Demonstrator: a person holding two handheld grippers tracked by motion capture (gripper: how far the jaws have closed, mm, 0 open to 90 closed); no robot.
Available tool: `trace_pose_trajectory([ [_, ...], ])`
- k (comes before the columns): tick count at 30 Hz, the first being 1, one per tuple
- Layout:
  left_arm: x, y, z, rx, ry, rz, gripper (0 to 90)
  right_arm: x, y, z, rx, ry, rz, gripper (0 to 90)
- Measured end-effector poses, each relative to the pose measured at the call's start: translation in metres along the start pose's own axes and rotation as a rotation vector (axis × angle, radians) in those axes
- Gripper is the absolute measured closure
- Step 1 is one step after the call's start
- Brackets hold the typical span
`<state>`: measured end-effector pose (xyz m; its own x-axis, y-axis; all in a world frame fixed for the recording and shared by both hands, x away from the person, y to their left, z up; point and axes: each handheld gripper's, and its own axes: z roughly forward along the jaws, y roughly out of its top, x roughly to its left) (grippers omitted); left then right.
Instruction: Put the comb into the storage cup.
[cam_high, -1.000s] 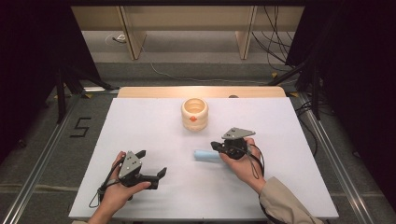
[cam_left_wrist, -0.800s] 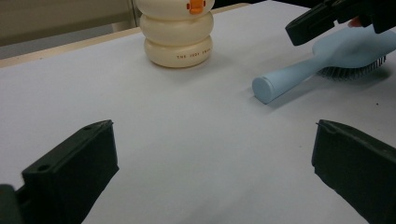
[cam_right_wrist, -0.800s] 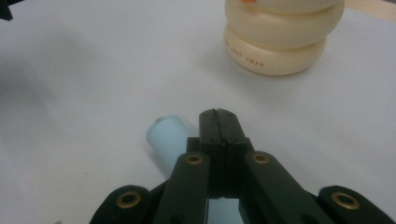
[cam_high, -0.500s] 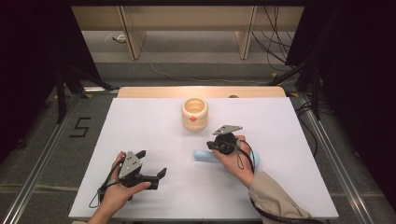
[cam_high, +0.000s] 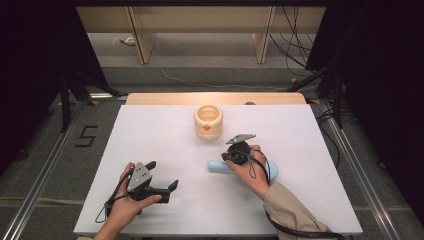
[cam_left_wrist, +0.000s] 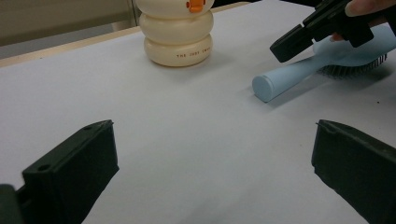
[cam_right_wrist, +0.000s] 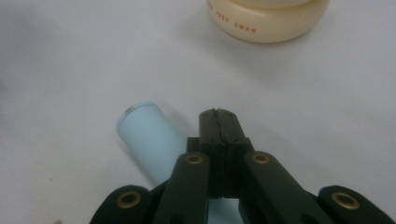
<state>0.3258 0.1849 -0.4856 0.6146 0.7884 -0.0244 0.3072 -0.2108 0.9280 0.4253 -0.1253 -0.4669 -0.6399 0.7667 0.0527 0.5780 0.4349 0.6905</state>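
My right gripper (cam_high: 231, 156), fingers closed on nothing, hovers over the blue hairbrush (cam_high: 218, 167) handle at frame centre. My left gripper (cam_high: 170, 187), fingers wide open, rests lower left on the bench (cam_high: 150, 130), beige holder (cam_high: 208, 122) above centre.

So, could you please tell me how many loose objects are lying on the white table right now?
2: a cream ringed container near the table's far middle, and a light blue hairbrush lying nearer, partly under the right gripper. Nothing else seems hidden.

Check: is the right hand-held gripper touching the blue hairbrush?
Cannot tell. In the right gripper view the shut right hand-held gripper lies over the blue hairbrush handle; the left gripper view suggests a gap, not plainly.
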Motion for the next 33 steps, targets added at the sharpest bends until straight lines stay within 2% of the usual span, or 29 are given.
trace_pose_trajectory([
  [14,0.0002,-0.0001,-0.0002,0.000,0.000,0.001,0.0,0.0010,0.0005,0.0070,0.050,-0.018,0.002,90.0],
  [33,0.0004,-0.0004,-0.0003,0.001,0.002,-0.002,0.0,0.0004,-0.0004,0.0100,0.085,-0.013,-0.006,90.0],
])
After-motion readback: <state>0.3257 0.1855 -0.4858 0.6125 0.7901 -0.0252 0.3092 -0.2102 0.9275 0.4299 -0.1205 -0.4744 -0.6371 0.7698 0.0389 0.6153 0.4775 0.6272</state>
